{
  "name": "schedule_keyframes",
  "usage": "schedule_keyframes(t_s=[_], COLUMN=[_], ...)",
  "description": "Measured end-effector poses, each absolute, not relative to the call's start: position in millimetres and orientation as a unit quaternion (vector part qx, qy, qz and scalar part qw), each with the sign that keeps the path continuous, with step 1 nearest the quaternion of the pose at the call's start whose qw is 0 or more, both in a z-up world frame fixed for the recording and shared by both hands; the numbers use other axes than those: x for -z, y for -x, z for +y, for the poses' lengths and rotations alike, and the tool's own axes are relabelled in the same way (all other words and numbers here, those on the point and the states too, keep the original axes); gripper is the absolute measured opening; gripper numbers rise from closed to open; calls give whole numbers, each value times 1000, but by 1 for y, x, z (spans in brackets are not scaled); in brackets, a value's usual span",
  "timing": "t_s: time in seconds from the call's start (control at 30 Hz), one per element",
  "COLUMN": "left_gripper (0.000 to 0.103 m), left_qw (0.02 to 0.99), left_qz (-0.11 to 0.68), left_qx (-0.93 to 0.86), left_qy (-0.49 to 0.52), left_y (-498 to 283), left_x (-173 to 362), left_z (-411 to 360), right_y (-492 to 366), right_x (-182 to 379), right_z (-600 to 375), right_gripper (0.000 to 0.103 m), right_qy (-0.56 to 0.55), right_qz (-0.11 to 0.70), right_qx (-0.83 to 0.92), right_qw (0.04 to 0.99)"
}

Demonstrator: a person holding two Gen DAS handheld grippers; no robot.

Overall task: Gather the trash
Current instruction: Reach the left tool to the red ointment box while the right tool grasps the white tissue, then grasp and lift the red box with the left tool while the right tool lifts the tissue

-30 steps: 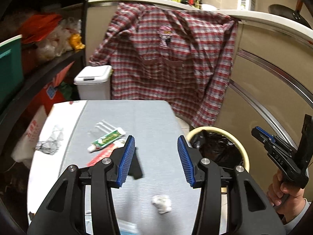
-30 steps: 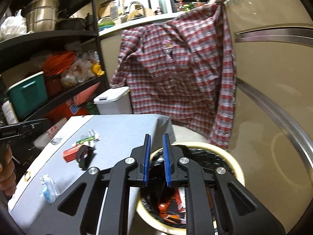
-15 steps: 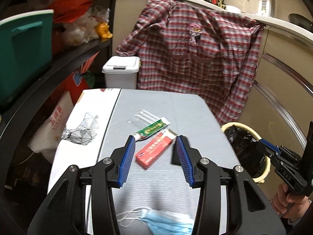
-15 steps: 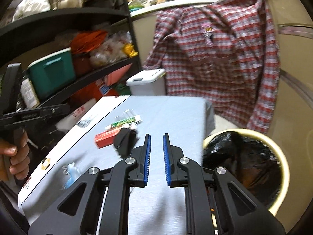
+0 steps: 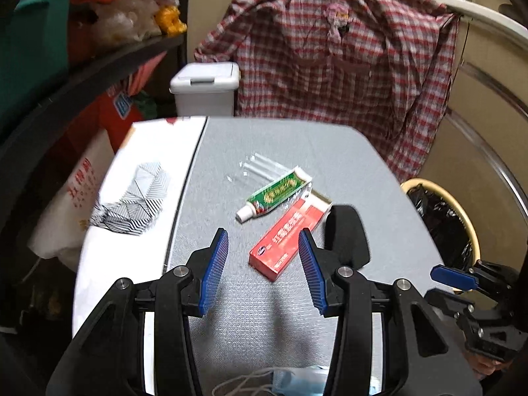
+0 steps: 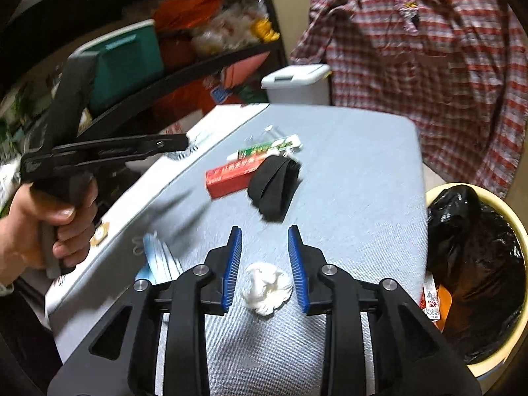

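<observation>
Trash lies on the grey table [image 5: 379, 178]: a red carton [image 5: 290, 241], a green tube [image 5: 277, 194], a clear wrapper [image 5: 260, 165], a black folded strap [image 5: 346, 234] and a blue face mask [image 5: 290, 379]. My left gripper [image 5: 264, 257] is open, and the red carton lies just ahead between its fingers, untouched. My right gripper [image 6: 265, 260] hangs low over a crumpled white tissue [image 6: 267, 287]. Its jaws are opening, and the tissue sits between the pads without being pressed. The yellow bin [image 6: 514, 231] with a black liner stands at the table's right edge.
A hand [image 6: 39, 217] holds the left gripper [image 6: 165, 145] over the table's left side. A white lidded bin [image 5: 204, 89] and a hanging plaid shirt [image 5: 346, 66] stand behind the table. Crowded shelves [image 5: 82, 76] run along the left, and a patterned white sheet [image 5: 132, 198] covers the table's left strip.
Both grippers swung from the bin side toward the table and sank lower. The right jaws went from nearly shut to parted around the tissue. The left gripper closed in on the red carton.
</observation>
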State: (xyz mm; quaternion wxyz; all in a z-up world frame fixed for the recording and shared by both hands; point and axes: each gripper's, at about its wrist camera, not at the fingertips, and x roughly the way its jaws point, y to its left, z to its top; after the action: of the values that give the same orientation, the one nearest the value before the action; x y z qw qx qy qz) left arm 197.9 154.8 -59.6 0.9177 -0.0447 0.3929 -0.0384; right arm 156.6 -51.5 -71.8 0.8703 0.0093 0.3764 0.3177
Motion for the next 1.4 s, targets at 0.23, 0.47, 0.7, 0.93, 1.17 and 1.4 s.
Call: schedule_keyframes(t_s=[0.23, 0.47, 0.7, 0.93, 1.17, 1.4], left_gripper=[54, 59, 59, 59, 59, 47], left_qw=[905, 898, 892, 888, 886, 883], left_qz=[421, 436, 448, 457, 461, 466], left_qx=[48, 56, 55, 52, 46, 43], left_qy=[35, 27, 20, 13, 14, 7], left_y=[-213, -223, -230, -235, -239, -239], left_x=[84, 95, 103, 109, 112, 110], left_z=[152, 143, 140, 136, 137, 132], right_y=[-161, -160, -161, -163, -164, -161], right_x=[92, 101, 103, 104, 102, 99], right_z=[-43, -41, -42, -43, -45, -46], right_gripper=[32, 37, 37, 31, 19, 15], right_qy=[10, 28, 33, 36, 38, 37], right_qz=[417, 435, 436, 438, 433, 428], right_qx=[-324, -326, -320, -316, -319, -321], right_qw=[849, 839, 840, 841, 842, 844])
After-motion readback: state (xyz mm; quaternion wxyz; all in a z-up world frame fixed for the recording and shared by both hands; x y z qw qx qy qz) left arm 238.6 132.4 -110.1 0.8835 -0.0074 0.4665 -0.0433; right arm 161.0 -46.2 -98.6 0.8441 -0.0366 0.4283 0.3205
